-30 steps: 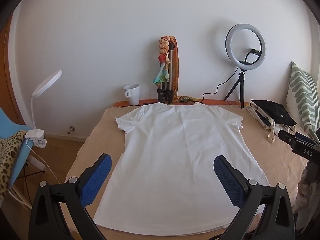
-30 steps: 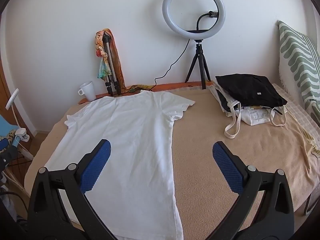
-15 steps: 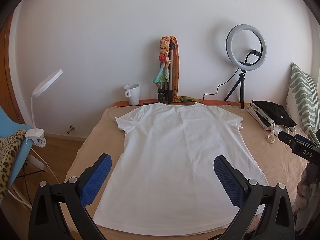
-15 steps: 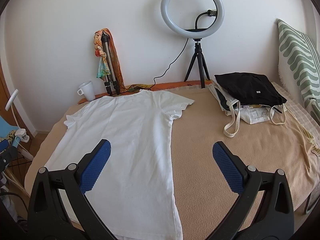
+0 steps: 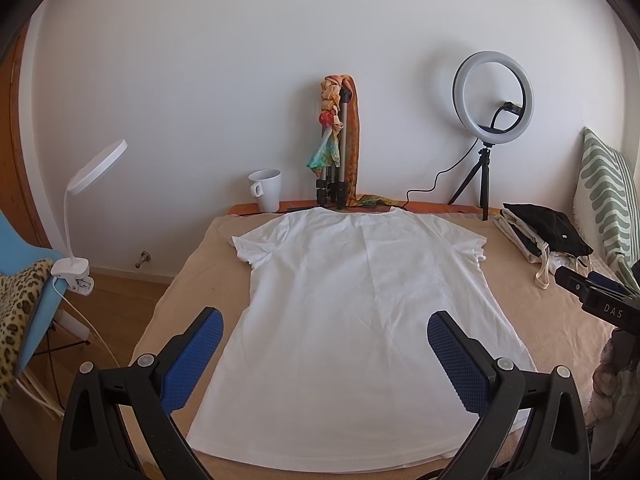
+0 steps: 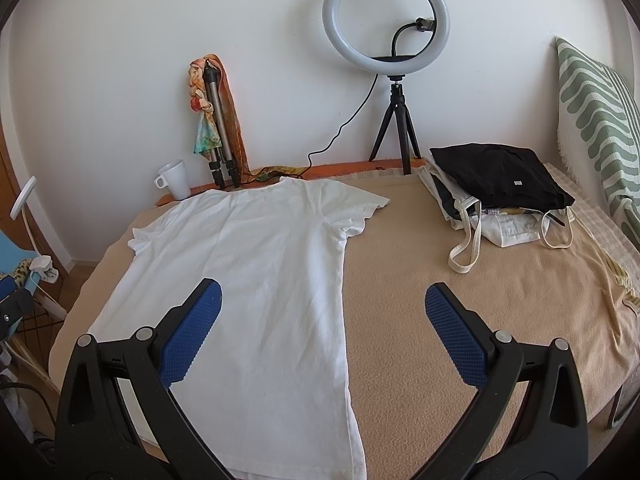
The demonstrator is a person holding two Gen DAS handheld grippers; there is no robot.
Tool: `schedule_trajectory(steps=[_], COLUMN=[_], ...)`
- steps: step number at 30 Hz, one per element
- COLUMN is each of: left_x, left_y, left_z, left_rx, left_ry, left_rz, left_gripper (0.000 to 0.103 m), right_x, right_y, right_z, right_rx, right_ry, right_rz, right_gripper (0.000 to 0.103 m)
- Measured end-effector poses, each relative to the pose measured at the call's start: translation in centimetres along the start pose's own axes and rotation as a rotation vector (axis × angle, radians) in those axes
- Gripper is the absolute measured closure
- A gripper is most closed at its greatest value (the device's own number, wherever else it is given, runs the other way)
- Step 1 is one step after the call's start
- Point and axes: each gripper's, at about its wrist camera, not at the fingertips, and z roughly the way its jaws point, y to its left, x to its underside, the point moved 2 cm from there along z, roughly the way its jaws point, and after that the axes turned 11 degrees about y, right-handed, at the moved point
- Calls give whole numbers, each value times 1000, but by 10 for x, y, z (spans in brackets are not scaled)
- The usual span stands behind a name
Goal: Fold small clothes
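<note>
A white shirt lies flat on the bed

The shirt [image 5: 360,304] is spread out near the left edge of the bed [image 6: 460,304], neck toward the wall. The left gripper [image 5: 325,328] and the right gripper [image 6: 322,300] are both wide apart above it, holding nothing.

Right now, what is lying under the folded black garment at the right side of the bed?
Under the folded black garment lies a cream cloth tote bag, its long handles spilling onto the beige blanket. What is inside the bag stays covered.
</note>
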Motion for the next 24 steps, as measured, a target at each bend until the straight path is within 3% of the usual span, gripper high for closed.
schedule_trajectory(steps=[24], left_x=[-2], left_y=[-1], left_z=[-3], left_rx=[-8], left_ry=[-7], left_rz=[1], left_gripper=[0], right_x=[2], right_y=[-4], right_z=[2], right_rx=[3], right_ry=[3], right_rz=[4], right_gripper=[0])
